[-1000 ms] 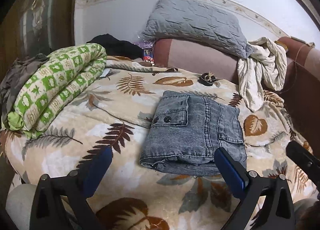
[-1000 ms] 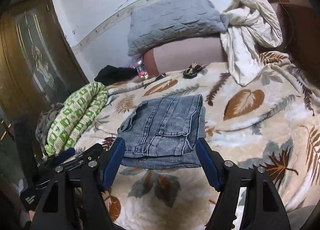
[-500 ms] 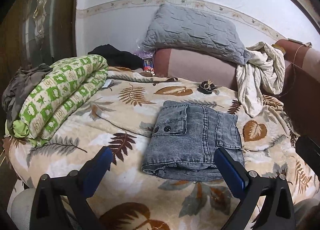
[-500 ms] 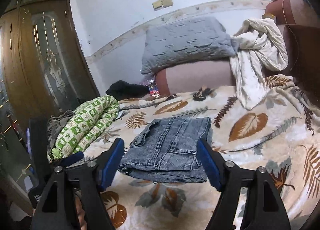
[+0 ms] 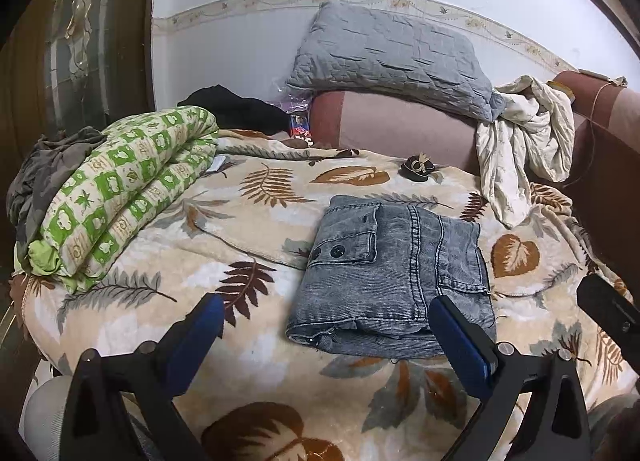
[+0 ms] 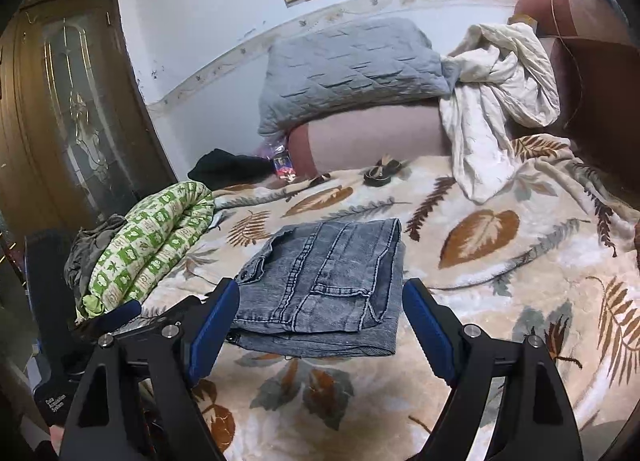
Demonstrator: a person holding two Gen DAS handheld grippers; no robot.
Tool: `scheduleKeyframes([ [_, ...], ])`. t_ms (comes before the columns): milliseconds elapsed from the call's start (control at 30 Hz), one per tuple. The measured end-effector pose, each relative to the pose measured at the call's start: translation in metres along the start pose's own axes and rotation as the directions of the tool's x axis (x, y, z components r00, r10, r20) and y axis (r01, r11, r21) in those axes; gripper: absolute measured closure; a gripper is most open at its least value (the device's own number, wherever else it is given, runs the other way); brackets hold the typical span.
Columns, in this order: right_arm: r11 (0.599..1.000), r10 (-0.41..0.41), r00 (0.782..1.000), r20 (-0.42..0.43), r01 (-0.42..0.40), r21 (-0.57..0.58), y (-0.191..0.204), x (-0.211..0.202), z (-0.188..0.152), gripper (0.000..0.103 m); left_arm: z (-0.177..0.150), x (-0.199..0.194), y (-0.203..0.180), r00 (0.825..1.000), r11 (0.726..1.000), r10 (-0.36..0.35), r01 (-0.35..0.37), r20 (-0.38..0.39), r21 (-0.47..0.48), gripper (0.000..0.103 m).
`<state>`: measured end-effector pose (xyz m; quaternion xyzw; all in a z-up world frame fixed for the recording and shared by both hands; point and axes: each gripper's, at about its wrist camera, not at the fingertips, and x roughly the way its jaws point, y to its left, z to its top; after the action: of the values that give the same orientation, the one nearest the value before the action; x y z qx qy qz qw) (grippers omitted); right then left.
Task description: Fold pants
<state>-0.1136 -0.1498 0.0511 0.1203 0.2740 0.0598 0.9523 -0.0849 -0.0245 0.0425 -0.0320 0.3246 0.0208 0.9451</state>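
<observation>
**Folded pants on bed; both grippers withdrawn and empty**

Compared with the frame one second earlier, both cameras sit farther back and higher: more wall shows above the grey pillow (image 5: 392, 57), and in the right wrist view the pants (image 6: 324, 285) appear smaller and farther from the fingertips. The pants (image 5: 392, 277) themselves have not shifted; they lie folded into a compact grey denim rectangle on the leaf-print blanket (image 5: 256, 221), between the rolled green quilt (image 5: 116, 197) and the cream cloth (image 5: 520, 157) draped over the headboard.

The left gripper (image 5: 324, 337) has its jaws spread wide and holds nothing. The right gripper (image 6: 320, 321) is likewise spread wide and empty. Neither touches the denim.

The lower layers of the fold are hidden beneath the top panel. The right blue pad in each view covers part of the near edge of the pants. A small dark object (image 5: 418, 169) near the headboard cannot be identified. The fisheye rim cuts off the room corners.
</observation>
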Motion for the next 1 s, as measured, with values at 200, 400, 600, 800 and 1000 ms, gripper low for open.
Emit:
scheduleKeyframes([
  [200, 1.0, -0.012, 1.0, -0.003, 0.012, -0.022, 0.0036, 0.0018, -0.0007, 0.019, -0.0004, -0.0002, -0.0003, 1.0, 1.0, -0.002, 0.002, 0.0, 0.001, 0.0],
  [400, 0.999, -0.022, 1.0, -0.012, 0.022, -0.048, 0.0068, 0.0037, -0.0014, 0.019, -0.0015, -0.0013, -0.0023, 1.0, 1.0, -0.002, 0.002, 0.0, 0.003, 0.0],
  [600, 0.999, -0.021, 1.0, -0.018, 0.02, -0.047, 0.0056, 0.0048, -0.0015, 0.019, -0.001, 0.0005, -0.0009, 1.0, 1.0, -0.002, 0.002, -0.003, 0.009, 0.0],
  [800, 0.999, -0.025, 0.999, -0.03, 0.024, -0.038, 0.0051, 0.0073, -0.0024, 0.019, -0.0014, 0.0008, -0.0016, 1.0, 1.0, 0.002, -0.002, -0.001, 0.018, 0.0],
  [1000, 0.999, -0.028, 0.999, -0.037, 0.027, -0.042, 0.006, 0.0084, -0.0025, 0.019, -0.0013, 0.0014, -0.0013, 1.0, 1.0, 0.001, -0.001, -0.004, 0.015, 0.0],
])
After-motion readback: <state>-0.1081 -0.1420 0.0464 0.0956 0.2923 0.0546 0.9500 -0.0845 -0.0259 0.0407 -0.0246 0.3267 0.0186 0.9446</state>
